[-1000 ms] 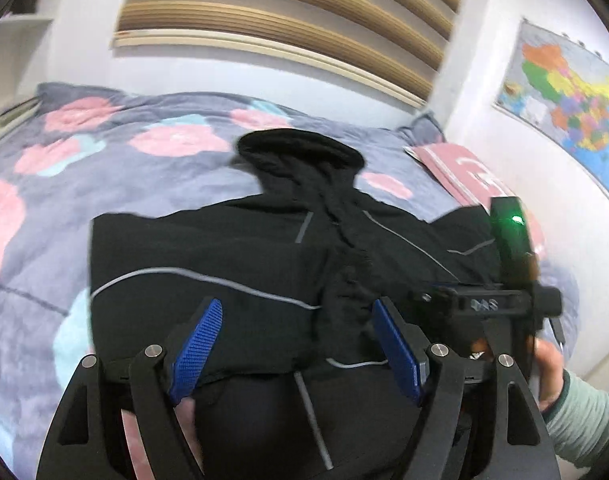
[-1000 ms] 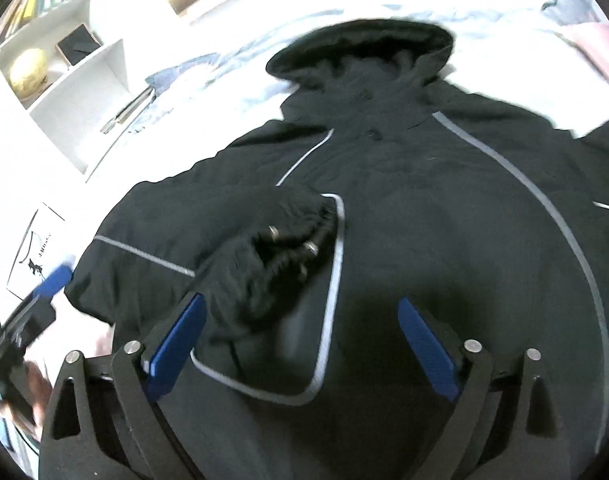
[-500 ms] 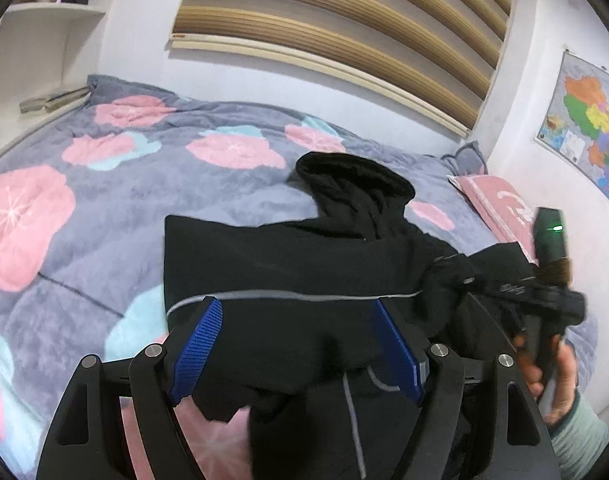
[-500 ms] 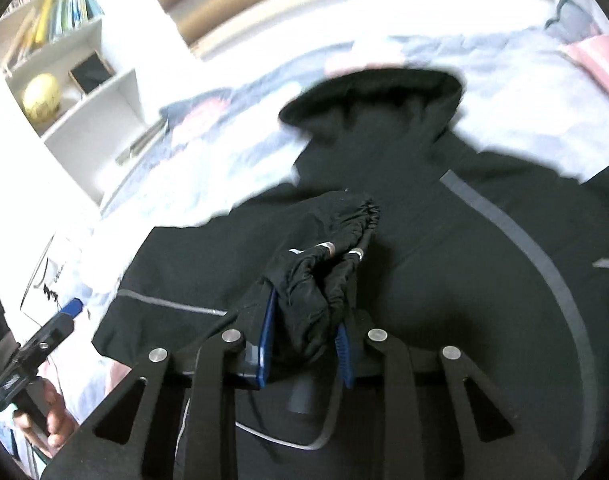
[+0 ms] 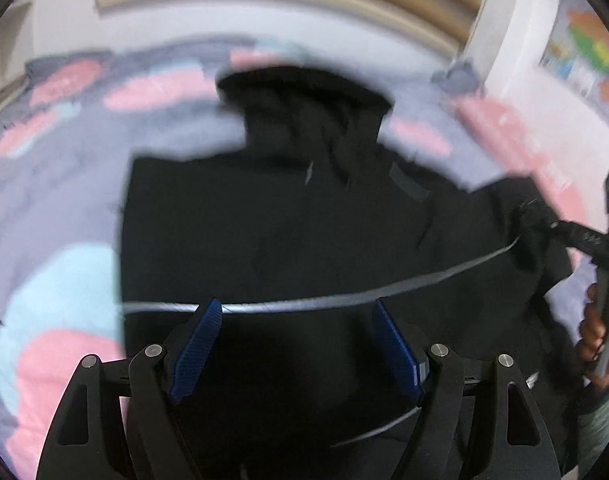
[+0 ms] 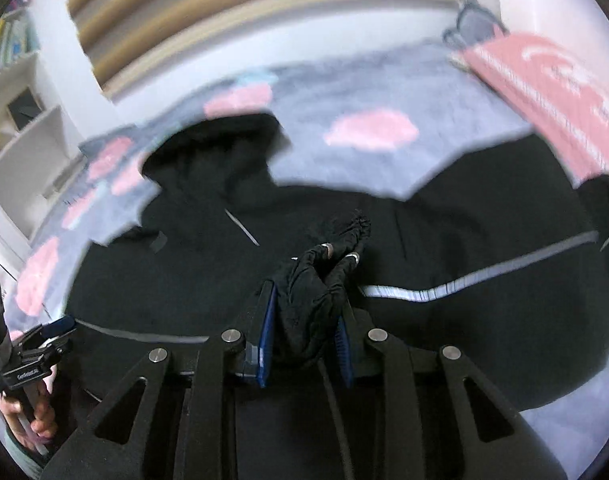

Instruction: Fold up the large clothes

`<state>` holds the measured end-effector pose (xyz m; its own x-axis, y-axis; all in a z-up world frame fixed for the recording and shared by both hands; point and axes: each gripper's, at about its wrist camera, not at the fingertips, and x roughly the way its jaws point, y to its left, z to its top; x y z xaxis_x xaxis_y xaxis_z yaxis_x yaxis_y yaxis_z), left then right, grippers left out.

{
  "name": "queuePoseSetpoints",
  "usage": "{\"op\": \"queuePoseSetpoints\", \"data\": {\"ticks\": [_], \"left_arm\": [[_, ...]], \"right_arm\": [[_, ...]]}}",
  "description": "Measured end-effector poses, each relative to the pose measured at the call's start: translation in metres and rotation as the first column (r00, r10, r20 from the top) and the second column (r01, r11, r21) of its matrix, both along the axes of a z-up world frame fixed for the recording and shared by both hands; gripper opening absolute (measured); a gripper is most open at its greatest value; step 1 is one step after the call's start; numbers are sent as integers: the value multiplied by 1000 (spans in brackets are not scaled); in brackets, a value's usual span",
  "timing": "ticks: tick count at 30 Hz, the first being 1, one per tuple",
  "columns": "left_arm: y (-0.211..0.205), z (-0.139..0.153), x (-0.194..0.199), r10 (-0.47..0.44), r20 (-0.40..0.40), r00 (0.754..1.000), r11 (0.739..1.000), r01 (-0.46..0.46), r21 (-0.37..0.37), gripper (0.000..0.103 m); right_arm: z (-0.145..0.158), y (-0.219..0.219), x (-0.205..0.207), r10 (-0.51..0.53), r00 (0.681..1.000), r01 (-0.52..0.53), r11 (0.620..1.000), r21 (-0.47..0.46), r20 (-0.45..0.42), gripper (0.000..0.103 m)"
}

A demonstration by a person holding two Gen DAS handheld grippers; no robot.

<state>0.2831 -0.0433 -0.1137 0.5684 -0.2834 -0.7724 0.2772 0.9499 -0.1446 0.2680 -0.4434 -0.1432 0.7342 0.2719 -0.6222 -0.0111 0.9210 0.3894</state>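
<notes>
Black hooded jacket (image 5: 288, 240) spread on a floral bedspread (image 5: 56, 208). Right tongs (image 6: 304, 332) clench its gathered sleeve cuff (image 6: 324, 272); left tongs (image 5: 296, 344) hover released above the jacket.

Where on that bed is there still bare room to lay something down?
Bare quilt lies left of the black jacket, and more beyond its hood, up to the pink cushion. The middle is crowded: the jacket covers it, the right gripper clamps its gathered cuff, and the left gripper is open above the hem.
</notes>
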Motion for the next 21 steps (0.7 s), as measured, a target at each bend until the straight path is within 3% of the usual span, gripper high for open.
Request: {"op": "queuePoseSetpoints", "data": {"ticks": [2,6,9,11,13,15,18,21], "left_arm": [[-8,-23,6,9,-53,999,997,-5,74,78],[-15,-24,0,-23,-34,999,990,27,135,78],[-7,-14,-5,-28,-34,999,994,32,105,78],[-2,-2,-10,-34,-19,999,999,34,40,78],[0,9,-13,-45,6,999,999,45,-10,78],[-6,11,-16,-50,24,998,999,50,-9,78],[-13,-4,-8,-44,-8,999,999,45,31,78],[-15,-31,3,-21,-64,998,998,24,57,78]], "right_arm": [[-26,-3,5,-2,998,2,1000,7,-62,31],[-37,-13,-1,-11,996,13,1000,13,-86,36],[-13,-19,-20,-50,997,49,999,-10,-57,49],[14,-16,-31,-82,996,83,995,-61,21,51],[36,-2,-36,-49,995,57,994,-92,85,51],[41,18,-32,10,996,1,992,-124,88,51],[24,43,-14,31,999,-23,977,-212,34,51],[-29,49,11,30,993,-54,975,-214,-116,50]]}}
